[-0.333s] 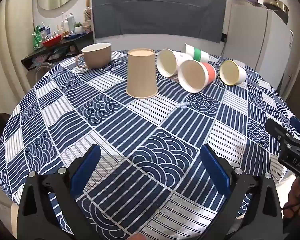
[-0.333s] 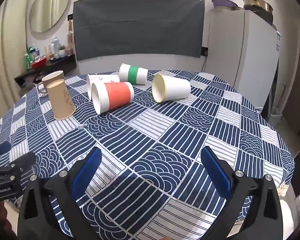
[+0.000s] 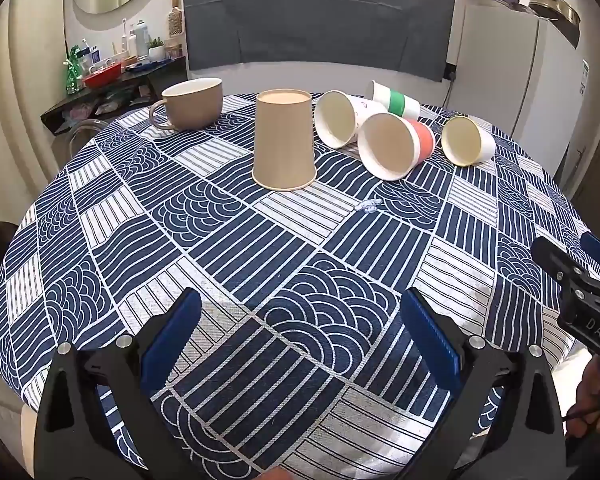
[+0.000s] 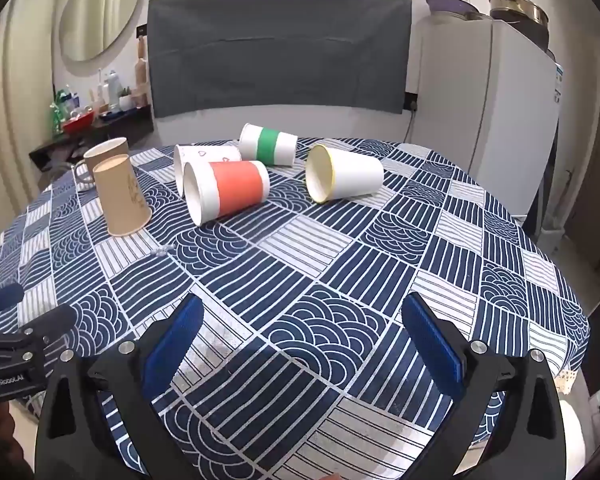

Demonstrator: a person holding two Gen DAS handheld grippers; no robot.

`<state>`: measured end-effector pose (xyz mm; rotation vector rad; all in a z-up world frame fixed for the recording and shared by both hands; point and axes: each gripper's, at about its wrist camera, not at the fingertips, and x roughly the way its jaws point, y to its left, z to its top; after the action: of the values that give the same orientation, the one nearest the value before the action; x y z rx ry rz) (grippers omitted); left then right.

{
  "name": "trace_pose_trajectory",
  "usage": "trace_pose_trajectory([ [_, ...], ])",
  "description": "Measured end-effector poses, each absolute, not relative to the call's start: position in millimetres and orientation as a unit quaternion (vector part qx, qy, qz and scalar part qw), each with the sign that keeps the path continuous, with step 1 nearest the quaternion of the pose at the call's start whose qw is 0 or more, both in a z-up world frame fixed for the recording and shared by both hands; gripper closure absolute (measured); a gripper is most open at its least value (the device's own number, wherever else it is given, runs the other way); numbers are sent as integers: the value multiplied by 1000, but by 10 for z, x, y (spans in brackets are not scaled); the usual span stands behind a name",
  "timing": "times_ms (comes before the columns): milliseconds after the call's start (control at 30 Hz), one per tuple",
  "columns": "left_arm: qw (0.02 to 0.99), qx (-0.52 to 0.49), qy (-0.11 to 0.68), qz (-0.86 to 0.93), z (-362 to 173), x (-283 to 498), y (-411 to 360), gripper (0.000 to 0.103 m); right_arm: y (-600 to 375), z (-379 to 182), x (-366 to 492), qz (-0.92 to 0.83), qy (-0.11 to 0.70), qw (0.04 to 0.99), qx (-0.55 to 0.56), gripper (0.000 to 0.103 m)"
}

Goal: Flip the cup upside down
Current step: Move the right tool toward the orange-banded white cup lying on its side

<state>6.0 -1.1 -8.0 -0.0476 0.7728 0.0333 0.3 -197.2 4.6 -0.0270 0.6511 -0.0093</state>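
Observation:
A brown paper cup [image 3: 284, 144] [image 4: 122, 196] stands upside down on the patterned tablecloth. Several paper cups lie on their sides beyond it: a red-banded one [image 3: 394, 146] [image 4: 226, 190], a yellow-rimmed one [image 3: 466, 146] [image 4: 342, 178], a green-banded one [image 3: 392, 100] [image 4: 268, 144] and a white one with hearts [image 3: 342, 118] [image 4: 206, 156]. A brown mug [image 3: 192, 104] [image 4: 100, 152] stands upright at the back left. My left gripper [image 3: 300, 344] is open and empty near the table's front edge. My right gripper [image 4: 300, 344] is open and empty, to the right of the left one.
The round table [image 3: 100, 240] drops off at the front and sides. A small clear scrap [image 3: 368, 205] lies on the cloth. A white fridge [image 4: 484, 120] stands at the right, a dark shelf [image 3: 100, 92] with bottles at the left, a grey cloth on the back wall.

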Motion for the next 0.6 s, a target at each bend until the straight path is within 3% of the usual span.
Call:
trace_pose_trajectory([
  [600,924,-25,381,17,-105,77,35,6,-1901,-22,87,3,339,940,-21,8],
])
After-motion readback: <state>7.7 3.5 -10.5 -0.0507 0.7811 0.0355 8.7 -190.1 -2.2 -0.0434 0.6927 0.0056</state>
